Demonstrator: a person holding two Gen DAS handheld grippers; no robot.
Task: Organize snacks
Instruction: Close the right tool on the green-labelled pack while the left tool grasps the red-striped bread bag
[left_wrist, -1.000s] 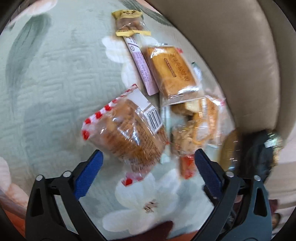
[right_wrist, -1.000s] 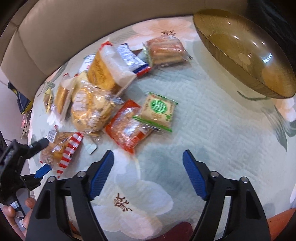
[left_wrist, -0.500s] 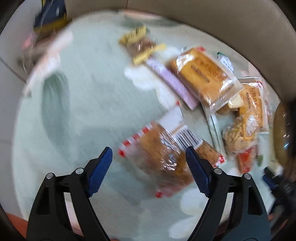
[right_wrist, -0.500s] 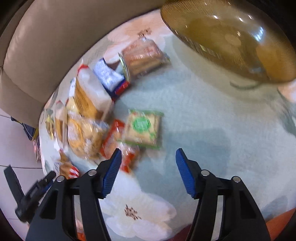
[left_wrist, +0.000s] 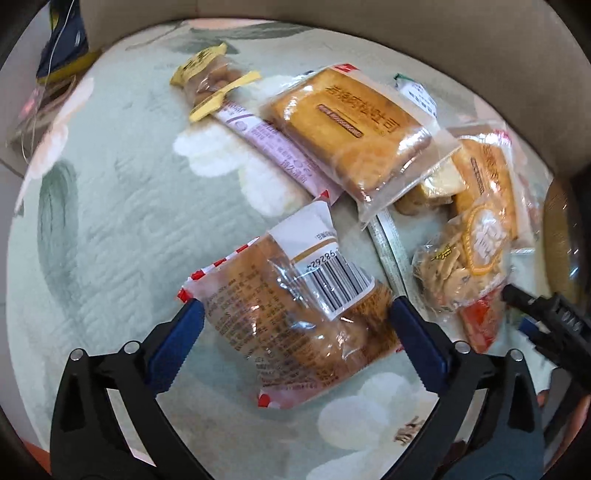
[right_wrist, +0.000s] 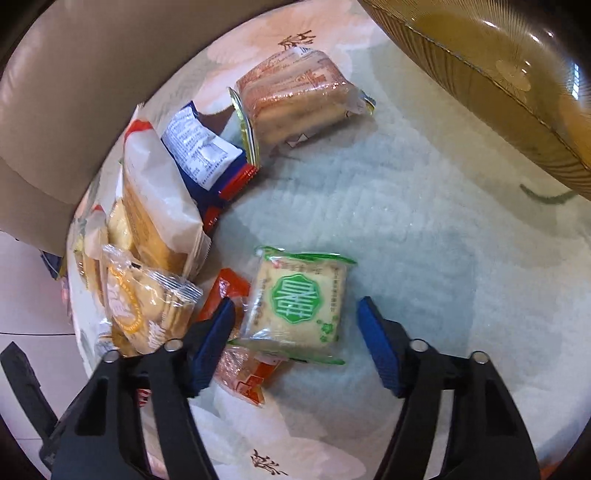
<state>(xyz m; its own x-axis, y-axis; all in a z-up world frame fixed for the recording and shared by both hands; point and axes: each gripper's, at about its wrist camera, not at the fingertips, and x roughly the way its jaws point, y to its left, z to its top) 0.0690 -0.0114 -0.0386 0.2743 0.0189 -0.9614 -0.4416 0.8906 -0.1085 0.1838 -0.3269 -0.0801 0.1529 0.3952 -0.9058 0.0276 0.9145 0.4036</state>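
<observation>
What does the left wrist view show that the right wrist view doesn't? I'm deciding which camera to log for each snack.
Only the left wrist view shows the left gripper open around the barcoded bread packet, plus the purple stick packet.

Only the right shows the right gripper open around the green-label cracker packet, and the pink wafer packet.

Both show the round cracker bag and floral tablecloth.

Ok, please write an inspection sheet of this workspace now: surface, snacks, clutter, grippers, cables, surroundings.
Surface: pale green flowered tablecloth.
Job's things: red-and-white wrapped bread packet; green-labelled cracker packet; amber glass bowl, empty where visible.
Clutter: other wrapped snacks piled loosely.
Grippers: left gripper open around the bread packet; right gripper open around the cracker packet.
Cables: nothing seen.
Surroundings: beige leather sofa.
</observation>
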